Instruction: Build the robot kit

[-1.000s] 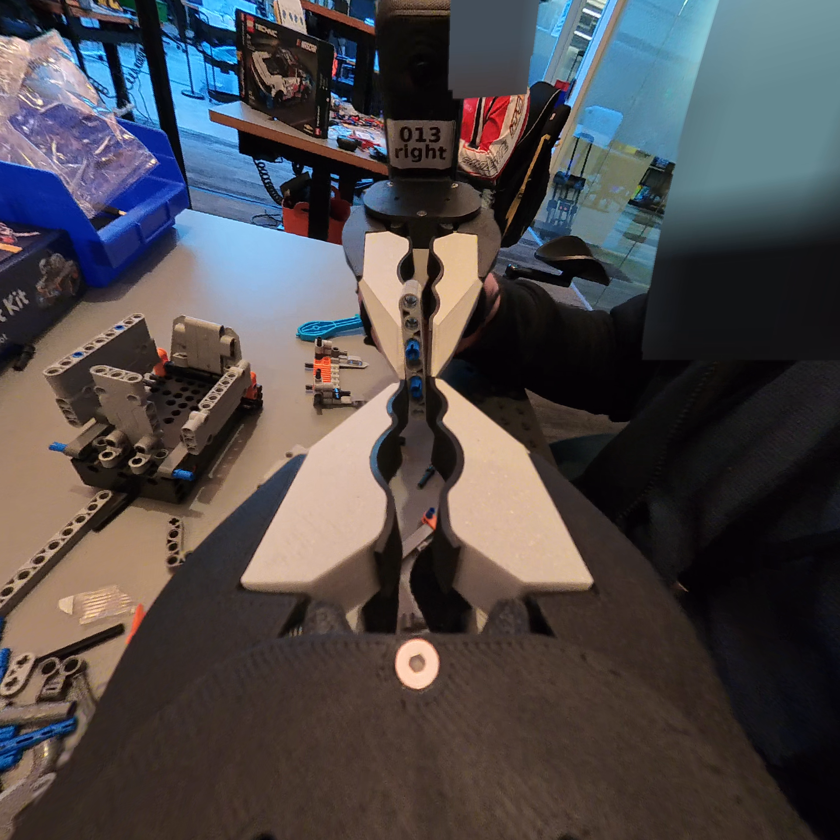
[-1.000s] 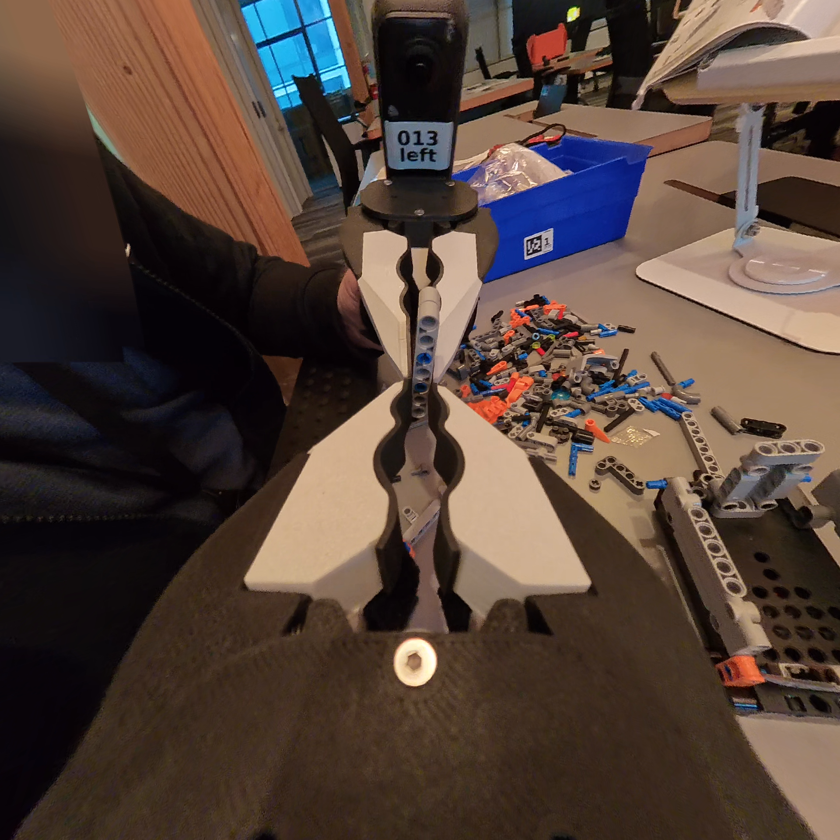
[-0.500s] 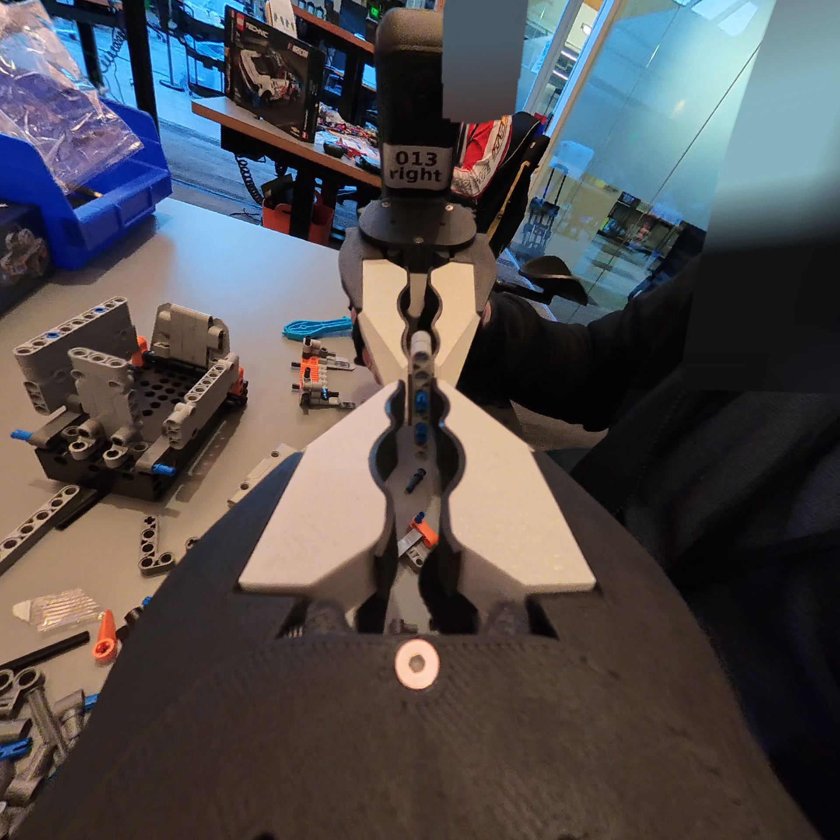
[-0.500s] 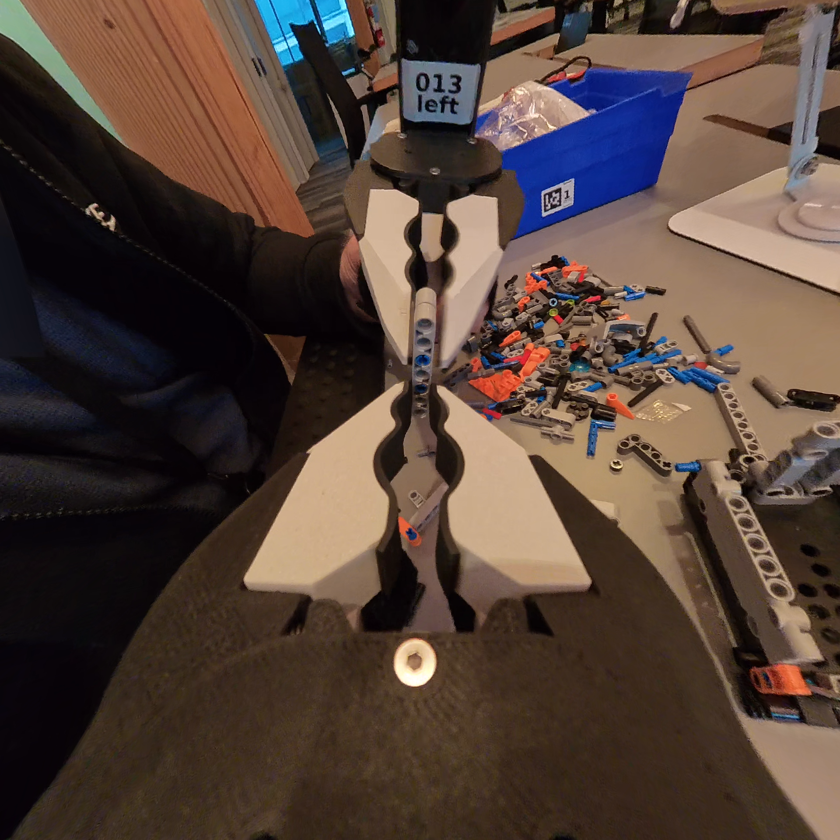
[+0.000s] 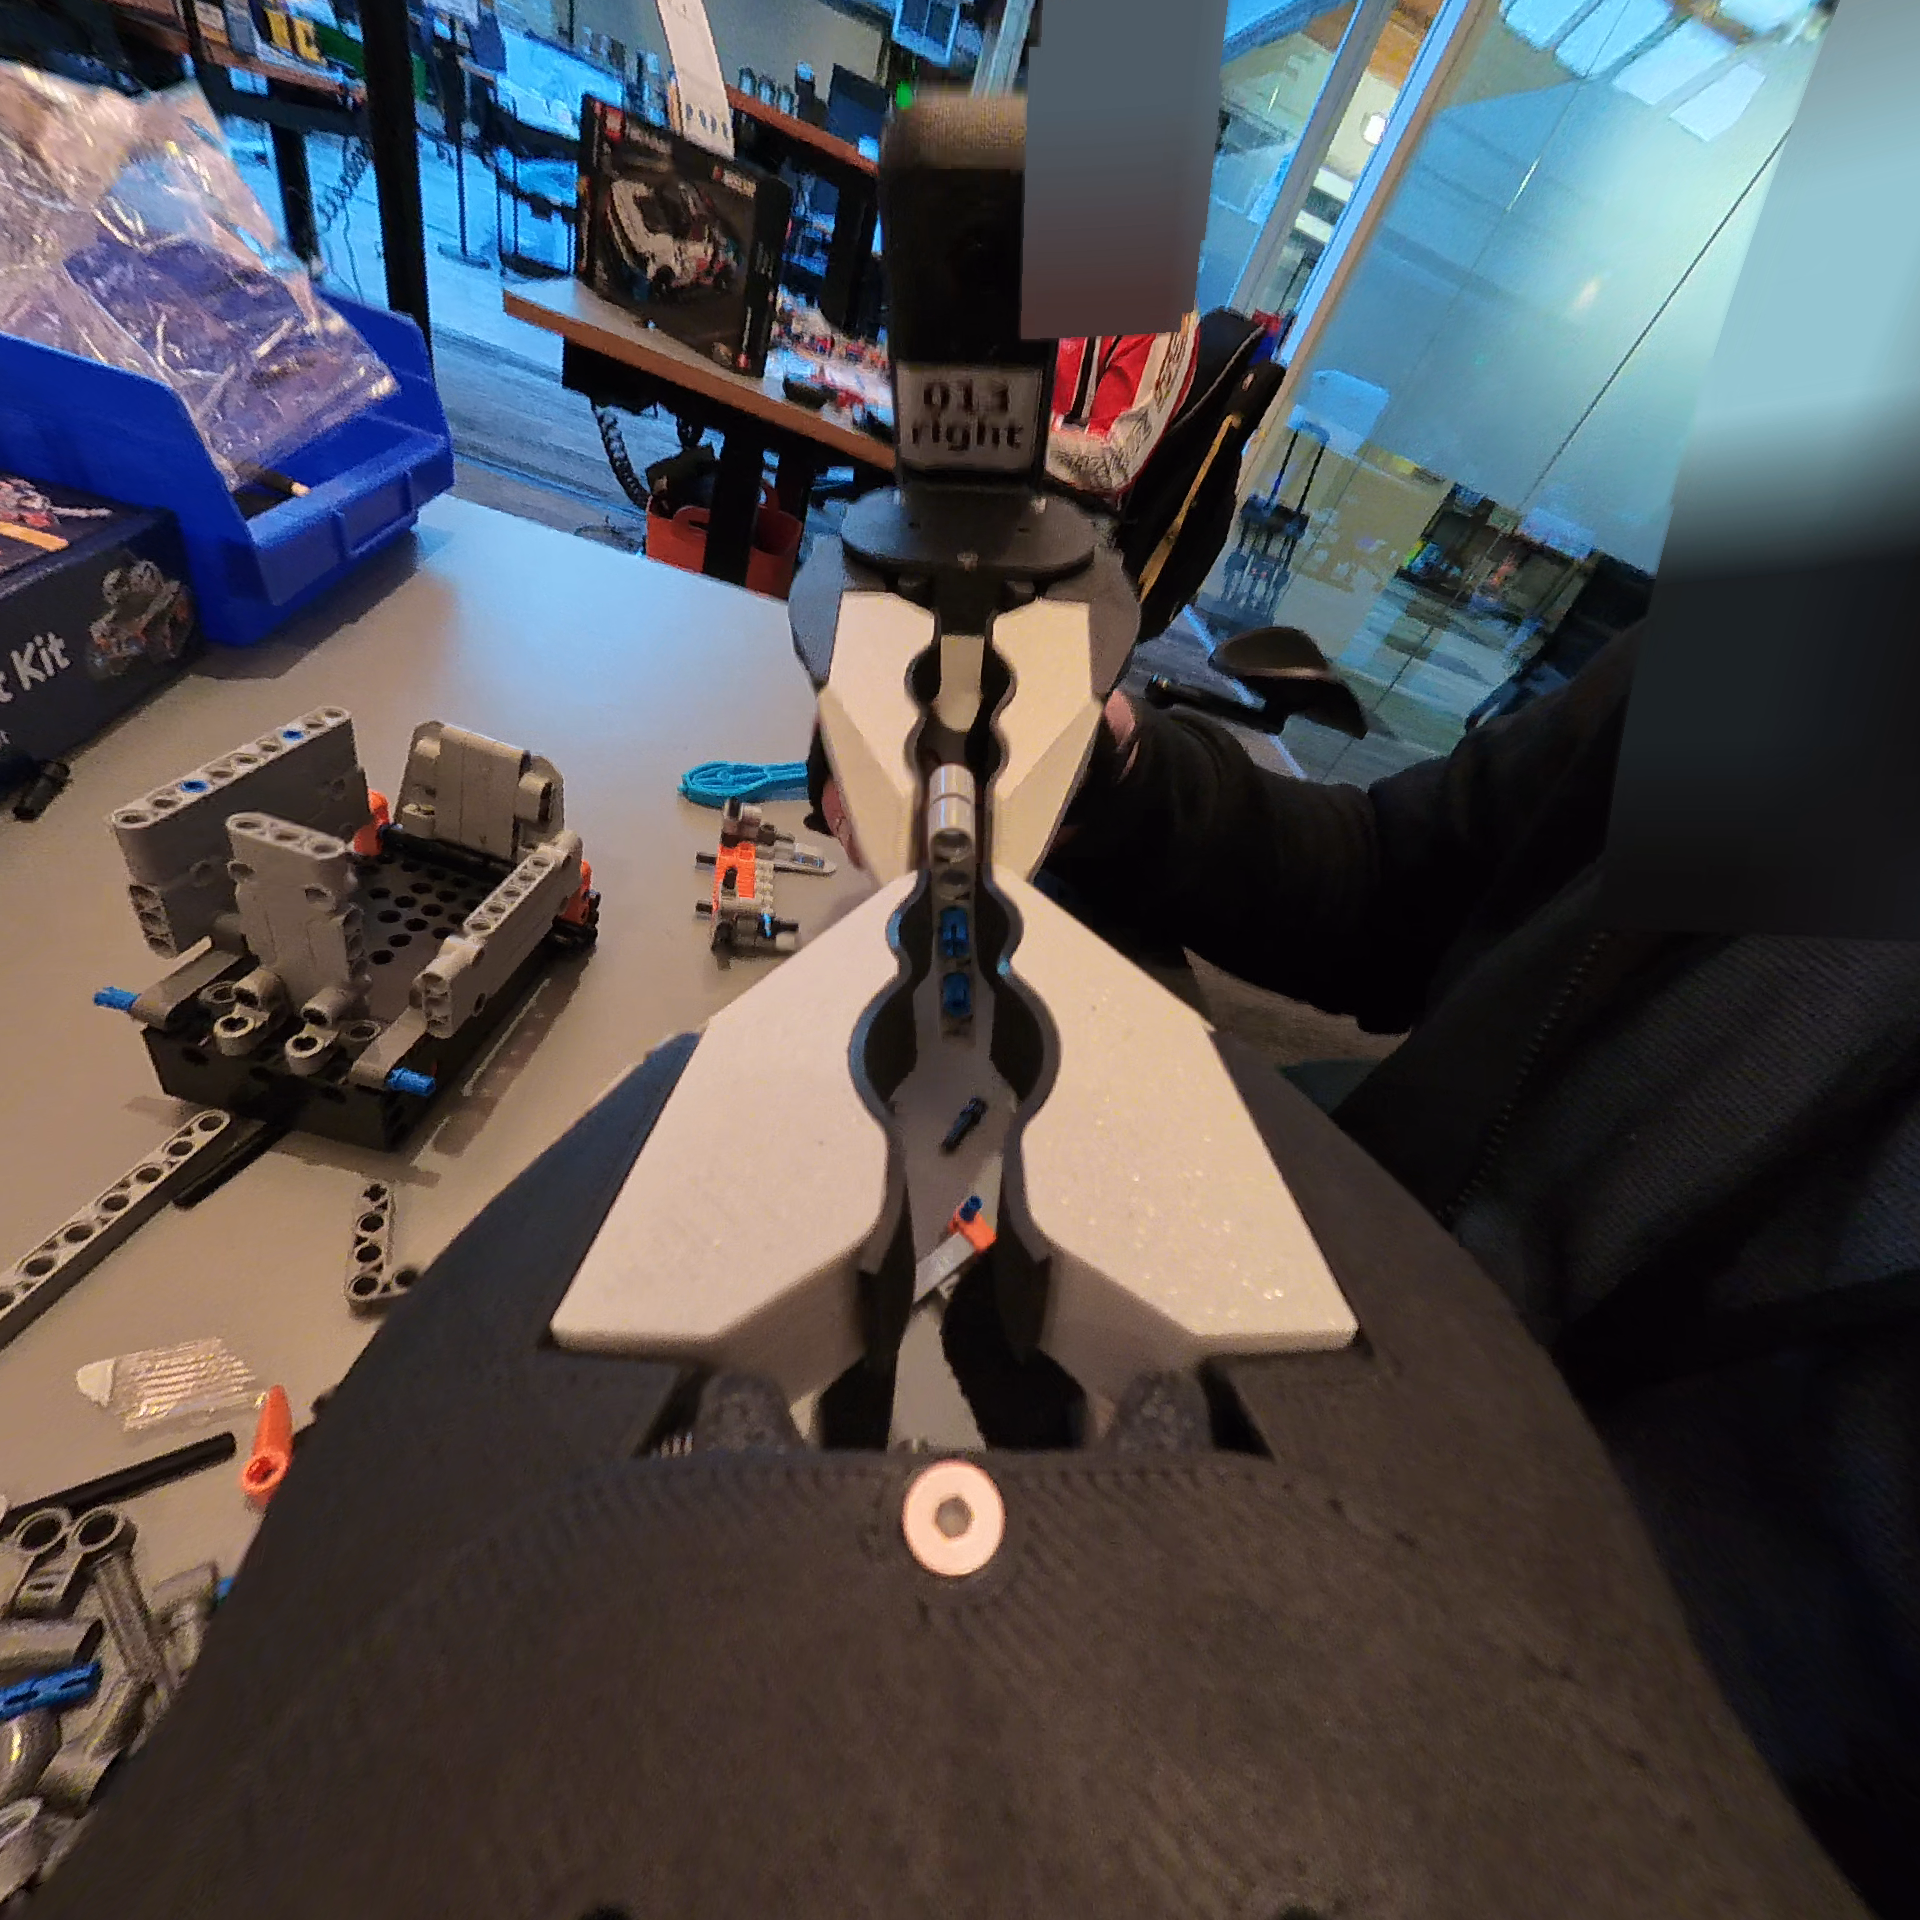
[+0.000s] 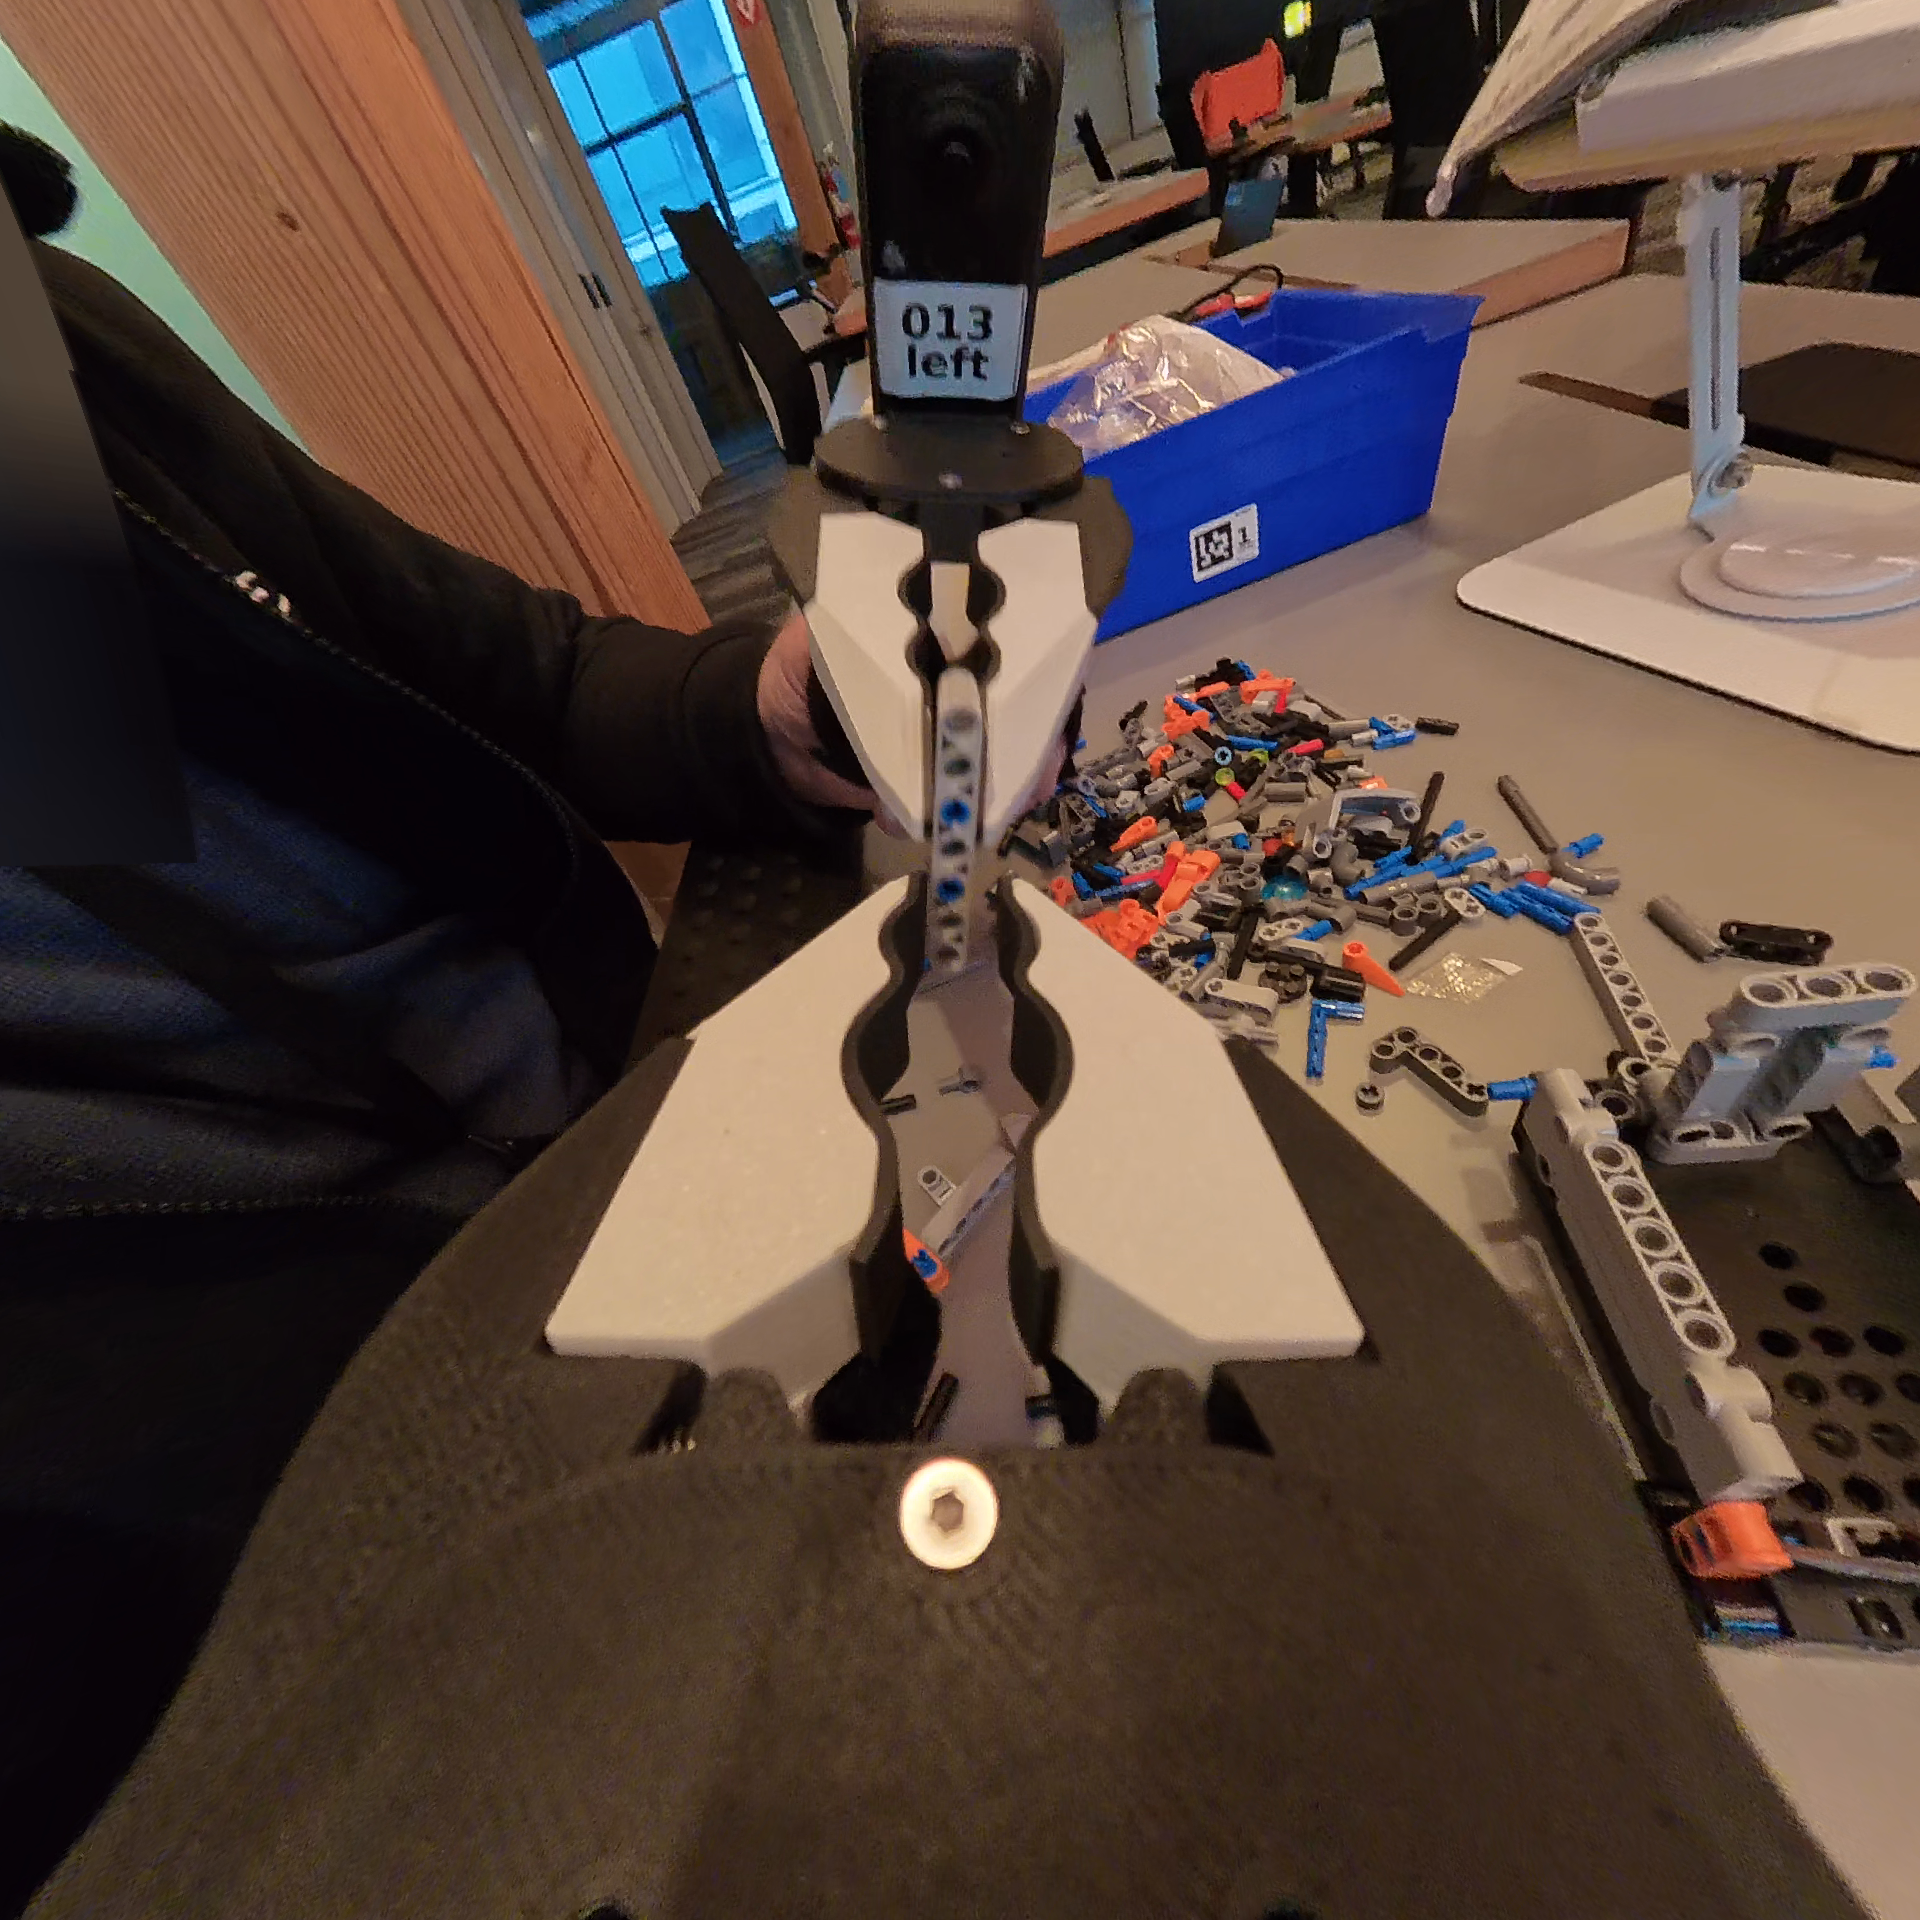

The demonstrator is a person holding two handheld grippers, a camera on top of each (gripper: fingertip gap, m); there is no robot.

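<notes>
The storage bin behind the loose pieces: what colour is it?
Blue; the storage bin shows best in the right wrist view.

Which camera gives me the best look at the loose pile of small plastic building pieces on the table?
The right wrist view: the pile of pieces lies spread out and uncovered on the table, in front of the blue bin. The left wrist view catches only a few pieces at its lower left edge.

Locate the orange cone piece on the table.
In the left wrist view, the orange cone piece lies at lower left on the grey table, beside a black axle.
</notes>
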